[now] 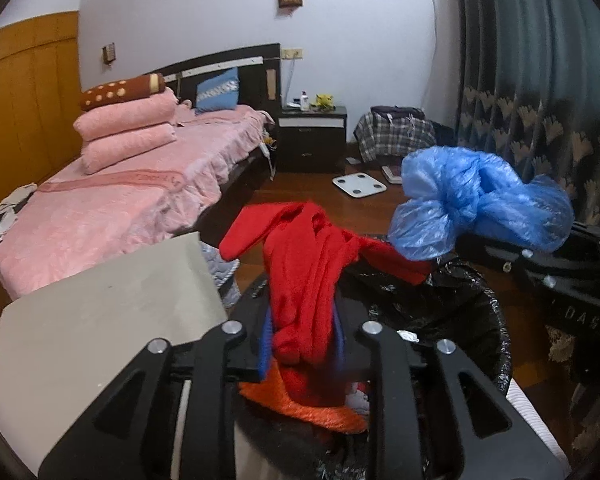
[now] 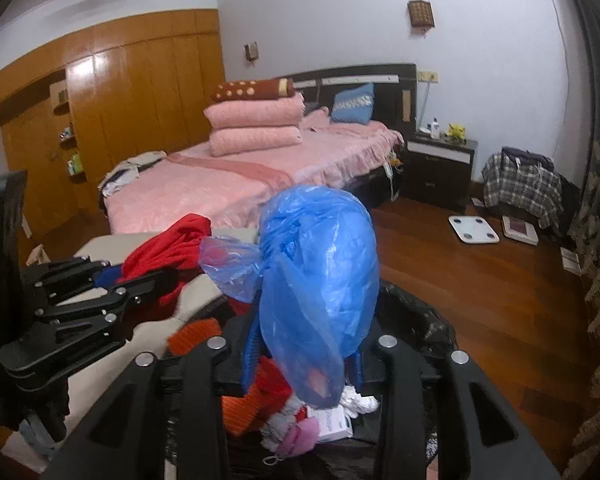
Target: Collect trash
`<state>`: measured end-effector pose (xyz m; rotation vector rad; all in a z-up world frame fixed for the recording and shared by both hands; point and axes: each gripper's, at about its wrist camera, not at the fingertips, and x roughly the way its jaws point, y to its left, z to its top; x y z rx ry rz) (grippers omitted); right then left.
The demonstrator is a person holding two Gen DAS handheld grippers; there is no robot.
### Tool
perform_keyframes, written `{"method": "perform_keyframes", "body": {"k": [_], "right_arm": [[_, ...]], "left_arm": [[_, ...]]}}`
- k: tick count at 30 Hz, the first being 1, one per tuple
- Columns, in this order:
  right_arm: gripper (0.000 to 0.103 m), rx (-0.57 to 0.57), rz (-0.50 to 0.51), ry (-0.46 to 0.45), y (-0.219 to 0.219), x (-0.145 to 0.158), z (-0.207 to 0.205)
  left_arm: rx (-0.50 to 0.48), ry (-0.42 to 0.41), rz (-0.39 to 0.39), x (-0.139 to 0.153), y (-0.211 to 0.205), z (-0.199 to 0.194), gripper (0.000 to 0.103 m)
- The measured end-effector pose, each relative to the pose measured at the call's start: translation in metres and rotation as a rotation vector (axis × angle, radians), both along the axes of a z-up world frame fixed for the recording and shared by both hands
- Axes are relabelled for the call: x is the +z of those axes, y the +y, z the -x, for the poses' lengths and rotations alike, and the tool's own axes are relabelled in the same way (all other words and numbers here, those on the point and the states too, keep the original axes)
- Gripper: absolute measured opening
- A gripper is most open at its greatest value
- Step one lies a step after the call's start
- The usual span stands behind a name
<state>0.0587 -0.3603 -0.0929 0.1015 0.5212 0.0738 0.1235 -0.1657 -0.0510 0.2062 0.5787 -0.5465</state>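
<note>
Black-lined bin (image 2: 416, 312) holds orange cloth (image 2: 240, 408), paper scraps (image 2: 332, 420), pink scrap (image 2: 296, 440)

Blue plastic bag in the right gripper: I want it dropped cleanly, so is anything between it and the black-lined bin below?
Nothing visible blocks the drop. The blue plastic bag hangs over the open bin, which already holds trash. The red cloth in the left gripper hangs beside it, over the same opening.
</note>
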Motion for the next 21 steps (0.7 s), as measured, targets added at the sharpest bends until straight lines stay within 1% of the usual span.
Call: {"method": "perform_keyframes", "body": {"k": [1,2,3,4,5,8,10,11,12,13,16,21], "right_arm": [[0.045,-0.008,0.005,0.014,-0.003,-0.005,-0.003],[0.05,-0.013,0.007,0.026,-0.005,-0.009,-0.005],[0.058,-0.016,0.006,0.037,-0.008,-0.013,-0.007],[0.063,-0.021,0.002,0.054,-0.012,-0.018,-0.01],[0.066,-0.027,0.0,0.065,-0.014,-0.022,-0.011],[0.076,-0.05,-0.002,0.088,-0.018,-0.03,-0.009],[0.088,-0.063,0.0,0.088,-0.02,-0.031,-0.006],[0.09,-0.067,-0.001,0.088,-0.02,-0.03,-0.005],[0.094,-0.067,-0.005,0.086,-0.02,-0.029,-0.003],[0.097,-0.065,-0.008,0.08,-0.02,-0.027,-0.001],[0.097,-0.046,-0.016,0.074,-0.017,-0.02,0.006],[0.097,-0.015,-0.035,0.039,-0.004,0.001,0.019]], "left_arm": [[-0.007,0.006,-0.002,-0.002,-0.005,-0.004,0.037],[-0.014,0.013,-0.001,-0.005,-0.007,-0.006,0.046],[-0.018,0.022,-0.001,-0.009,-0.008,-0.008,0.05],[-0.021,0.03,-0.002,-0.012,-0.008,-0.01,0.053],[-0.022,0.034,-0.002,-0.014,-0.007,-0.011,0.057],[-0.003,0.052,-0.002,-0.018,-0.002,-0.013,0.062],[0.017,0.057,0.001,-0.018,0.006,-0.013,0.072],[0.028,0.053,0.001,-0.017,0.01,-0.012,0.074],[0.038,0.049,0.001,-0.014,0.012,-0.01,0.079],[0.048,0.045,0.001,-0.012,0.016,-0.008,0.082],[0.082,0.041,0.007,-0.003,0.032,-0.002,0.089],[0.13,0.041,0.032,0.014,0.06,0.016,0.091]]}}
